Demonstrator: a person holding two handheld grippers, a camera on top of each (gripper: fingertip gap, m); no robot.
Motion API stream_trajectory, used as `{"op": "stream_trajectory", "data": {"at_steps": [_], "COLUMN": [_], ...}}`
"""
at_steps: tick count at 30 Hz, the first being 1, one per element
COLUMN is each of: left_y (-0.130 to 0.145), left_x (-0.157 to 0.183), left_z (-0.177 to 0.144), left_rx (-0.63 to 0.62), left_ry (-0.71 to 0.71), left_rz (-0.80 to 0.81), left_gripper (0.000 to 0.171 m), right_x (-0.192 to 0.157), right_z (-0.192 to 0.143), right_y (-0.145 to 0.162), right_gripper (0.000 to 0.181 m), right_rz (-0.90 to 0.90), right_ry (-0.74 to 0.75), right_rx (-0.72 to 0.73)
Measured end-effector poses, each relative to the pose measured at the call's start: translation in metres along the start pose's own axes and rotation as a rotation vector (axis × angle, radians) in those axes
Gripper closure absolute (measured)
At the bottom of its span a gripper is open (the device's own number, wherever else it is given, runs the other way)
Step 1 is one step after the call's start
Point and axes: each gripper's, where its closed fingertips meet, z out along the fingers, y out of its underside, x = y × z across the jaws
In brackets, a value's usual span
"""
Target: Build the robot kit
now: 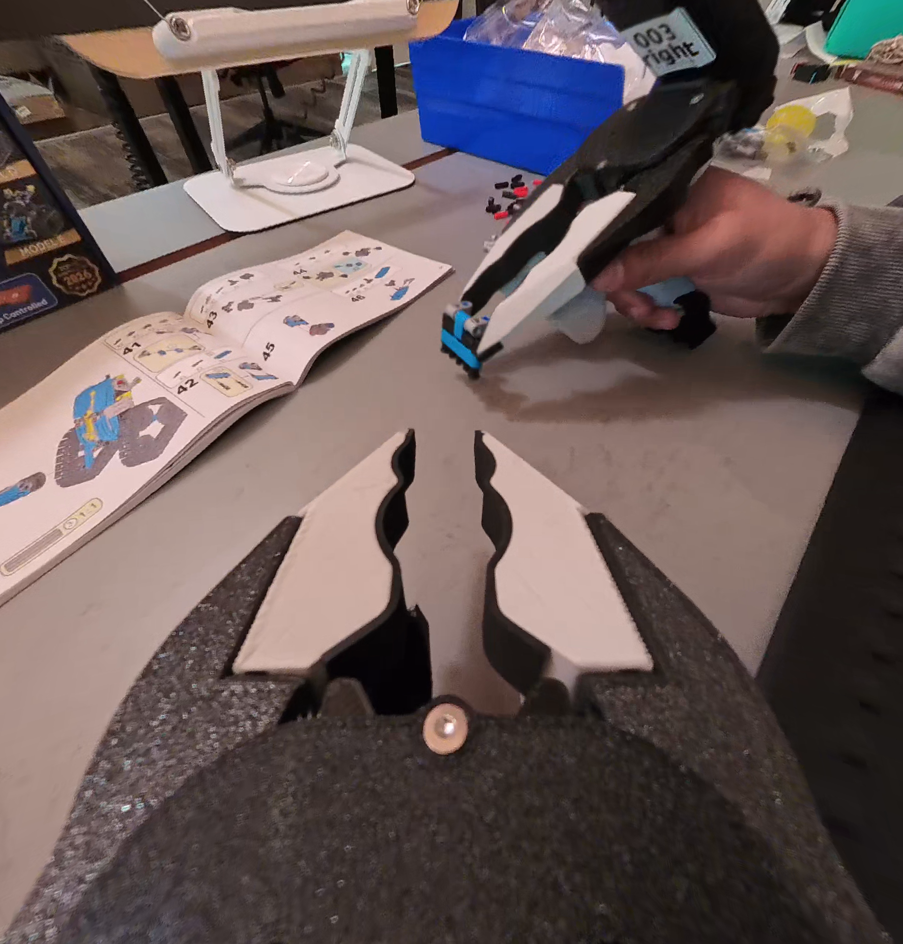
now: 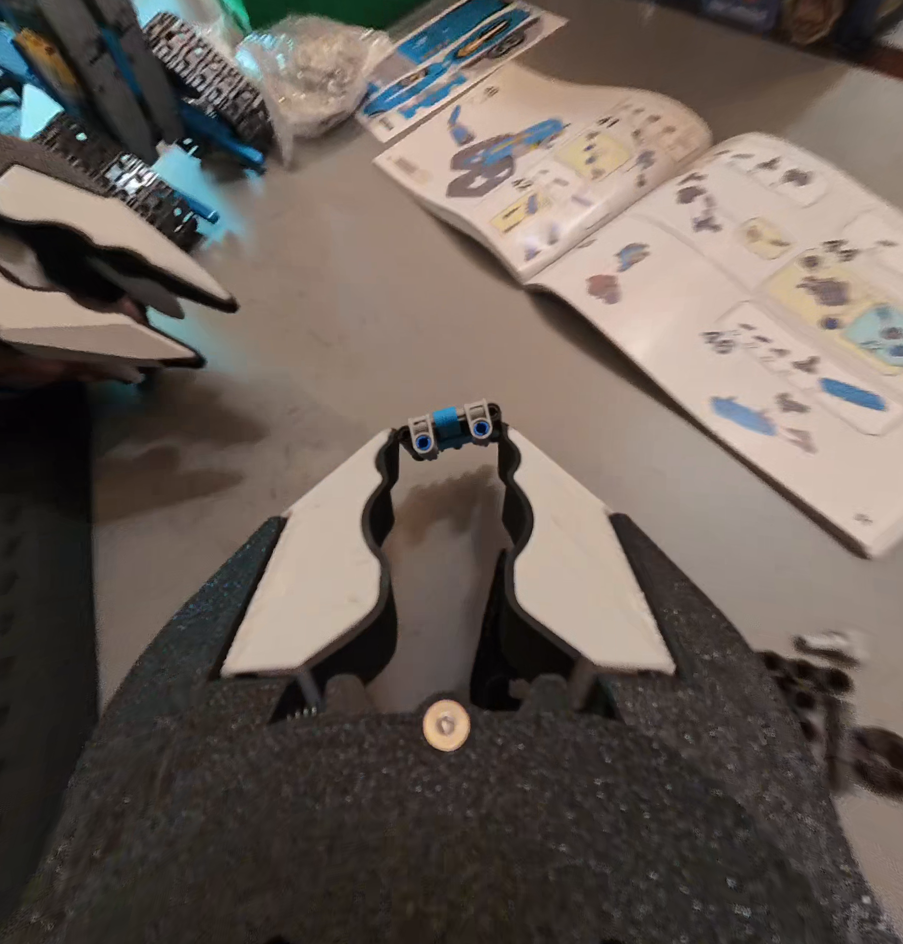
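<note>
My right gripper (image 2: 449,434) is shut on a small blue and grey brick assembly (image 2: 452,426), pinched between its fingertips. In the left wrist view the right gripper (image 1: 472,332) slants down from the upper right in a person's hand (image 1: 720,255). It holds the assembly (image 1: 457,347) at or just above the grey table (image 1: 592,485). My left gripper (image 1: 445,439) is open and empty, a little above the table, with the assembly ahead of it and slightly to the right. It also shows at the left of the right wrist view (image 2: 217,332).
An open instruction booklet (image 1: 183,368) (image 2: 694,255) lies on the table. A white lamp stand (image 1: 296,189), a blue bin (image 1: 515,107), small loose red and black pieces (image 1: 510,196) and a printed box (image 1: 25,230) stand behind. A blue tracked model (image 2: 183,102) and a plastic bag (image 2: 311,76) sit beyond the left gripper.
</note>
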Motion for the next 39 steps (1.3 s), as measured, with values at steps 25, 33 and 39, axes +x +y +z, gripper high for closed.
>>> {"op": "stream_trajectory", "data": {"at_steps": [25,33,39], "left_y": [0.012,0.009,0.007], "left_x": [-0.009,-0.019,-0.021], "left_z": [0.01,0.008,0.007], "left_rx": [-0.073,-0.049,-0.035], "left_ry": [0.011,-0.038,-0.047], "left_rz": [-0.003,0.0,-0.007], "left_gripper": [0.149,0.149,0.149], "right_x": [-0.028,-0.008,0.008], "right_z": [0.027,0.002,-0.009], "right_y": [0.022,-0.008,-0.019], "right_gripper": [0.13,0.127,0.132], "right_rz": [-0.267,-0.177,-0.144], "right_ry": [-0.05,0.014,0.11], "right_rx": [-0.135,0.038,0.097]}}
